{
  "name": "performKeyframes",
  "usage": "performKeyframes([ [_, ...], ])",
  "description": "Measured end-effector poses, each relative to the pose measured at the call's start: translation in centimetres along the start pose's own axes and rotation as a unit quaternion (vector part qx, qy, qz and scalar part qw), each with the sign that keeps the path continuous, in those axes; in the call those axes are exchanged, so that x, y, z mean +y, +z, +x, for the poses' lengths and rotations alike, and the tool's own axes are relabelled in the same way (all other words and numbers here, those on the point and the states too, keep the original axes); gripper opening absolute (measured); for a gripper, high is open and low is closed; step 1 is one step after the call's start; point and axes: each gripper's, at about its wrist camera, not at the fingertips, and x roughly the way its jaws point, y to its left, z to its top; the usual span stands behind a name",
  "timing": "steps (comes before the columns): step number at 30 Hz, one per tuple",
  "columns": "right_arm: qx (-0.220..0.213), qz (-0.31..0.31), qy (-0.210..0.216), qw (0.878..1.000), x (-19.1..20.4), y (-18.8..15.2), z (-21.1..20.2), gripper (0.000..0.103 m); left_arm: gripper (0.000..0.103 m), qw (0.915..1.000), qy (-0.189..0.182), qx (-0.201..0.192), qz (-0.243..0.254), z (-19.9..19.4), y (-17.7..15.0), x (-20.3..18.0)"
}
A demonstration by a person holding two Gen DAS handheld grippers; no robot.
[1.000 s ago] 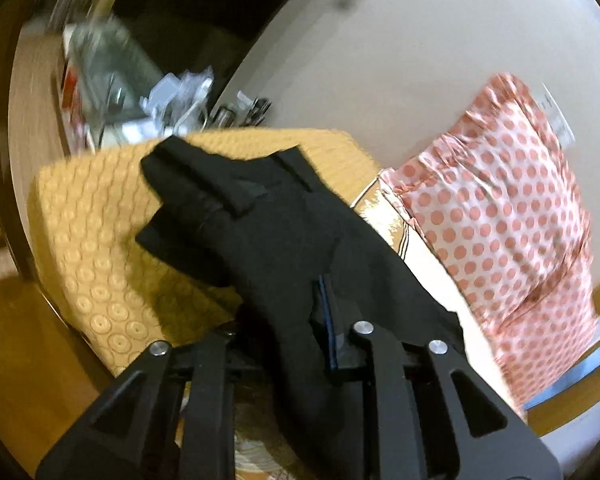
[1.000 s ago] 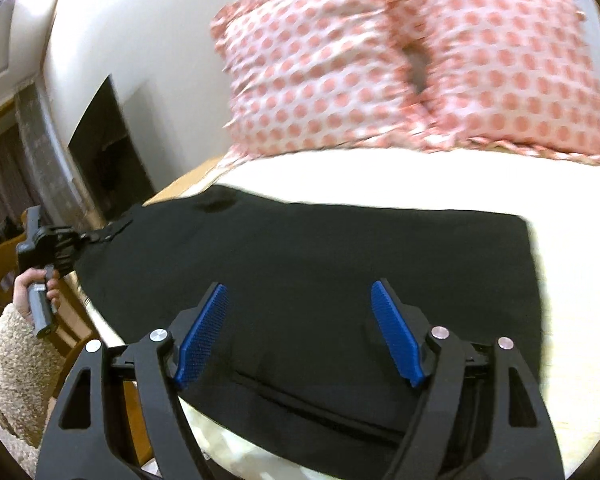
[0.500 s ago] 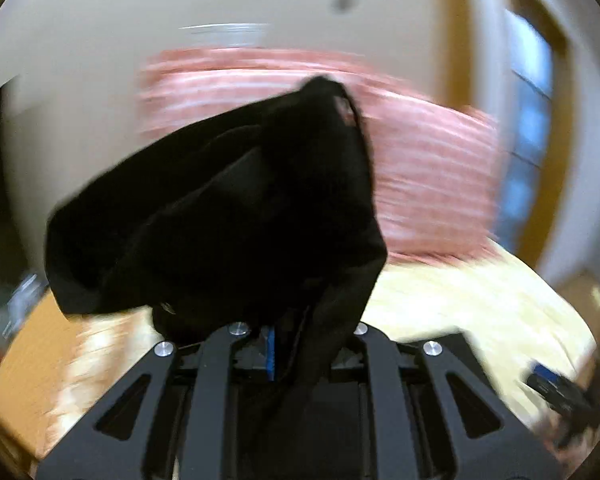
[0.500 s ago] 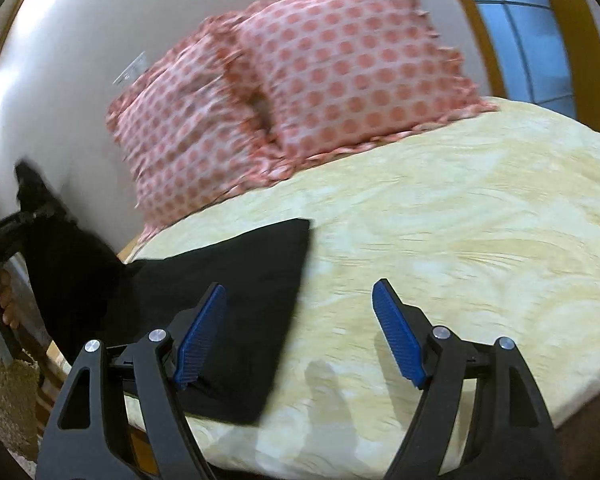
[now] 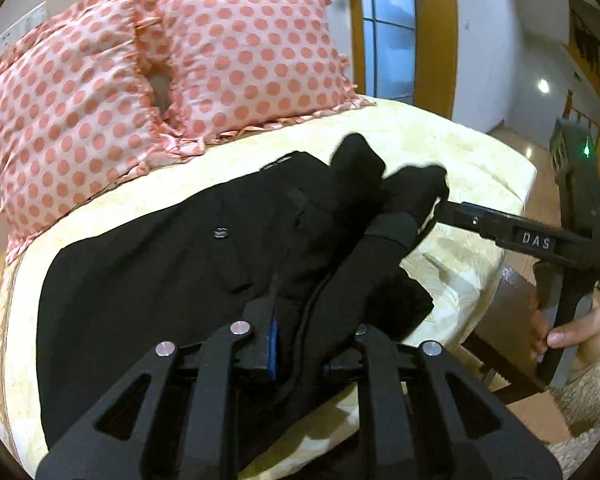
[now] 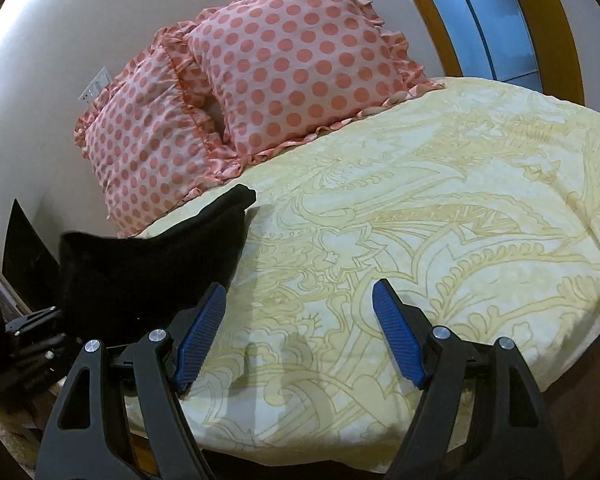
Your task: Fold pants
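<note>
Black pants lie on the yellow patterned bed. My left gripper is shut on a bunched fold of the pants and carries it over the lower layer. The pants' far end is draped near the tip of my right gripper, which reaches in from the right. In the right wrist view my right gripper is open and empty, over bare bedsheet, with the pants at its left.
Two pink polka-dot pillows lean on the wall at the head of the bed; they also show in the right wrist view. A window is at the far right. The bed's near edge is just below.
My left gripper has swung from the side chair over to the bed, carrying the pants' end across the rest. My right gripper has moved off the pants to the right, staying open.
</note>
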Motion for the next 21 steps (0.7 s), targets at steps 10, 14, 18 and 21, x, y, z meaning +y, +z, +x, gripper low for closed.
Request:
performKeyframes([
  [10, -0.038, -0.023, 0.013, 0.999, 1.9, 3.0, -1.8, 0.077, 0.062, 0.9929, -0.104, -0.015, -0.056, -3.3, -2.2, 2.0],
  [14, -0.002, -0.032, 0.078, 0.996, 4.2, 4.1, 0.2, 0.079, 0.090, 0.9805, -0.069, -0.097, -0.157, -6.6, -2.6, 8.0],
  [18, 0.045, -0.055, 0.079, 0.994, 7.0, 4.2, 3.8, 0.084, 0.090, 0.9776, 0.052, -0.056, -0.196, -4.6, -3.9, 12.3],
  [21, 0.052, -0.118, 0.045, 0.991, 9.9, 3.5, 4.9, 0.084, 0.090, 0.9740, 0.071, -0.006, -0.215, -2.4, -5.9, 13.6],
])
